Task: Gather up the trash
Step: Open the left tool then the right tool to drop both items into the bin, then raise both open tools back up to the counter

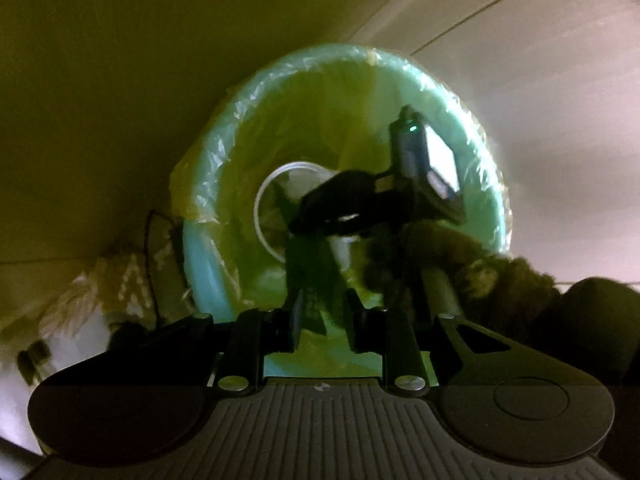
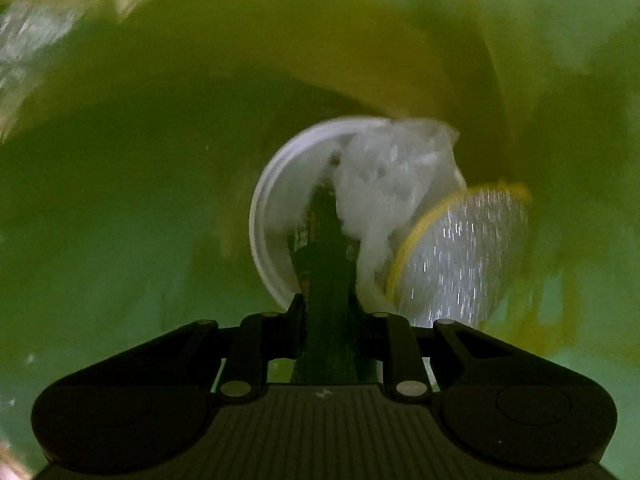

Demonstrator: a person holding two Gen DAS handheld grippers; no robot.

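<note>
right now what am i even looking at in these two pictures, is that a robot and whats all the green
No robot arm here: a person holds a hand-held gripper in each hand, and each gripper carries a wide-angle camera looking forward along its two fingers. The black shapes at the bottom of each picture are that gripper's own body.

The left wrist picture looks down at a green trash bin lined with a thin plastic bag. The left gripper hangs above it with nothing visible between its fingers. The dark object reaching into the bin is the right gripper, held by a hand in a fuzzy dark sleeve.

The right wrist picture is taken from inside the bin, hence the green. At the bottom lie a white plastic lid, crumpled clear plastic and a yellow-rimmed disc. The right gripper has something dark between its fingers; blur hides what.
</note>
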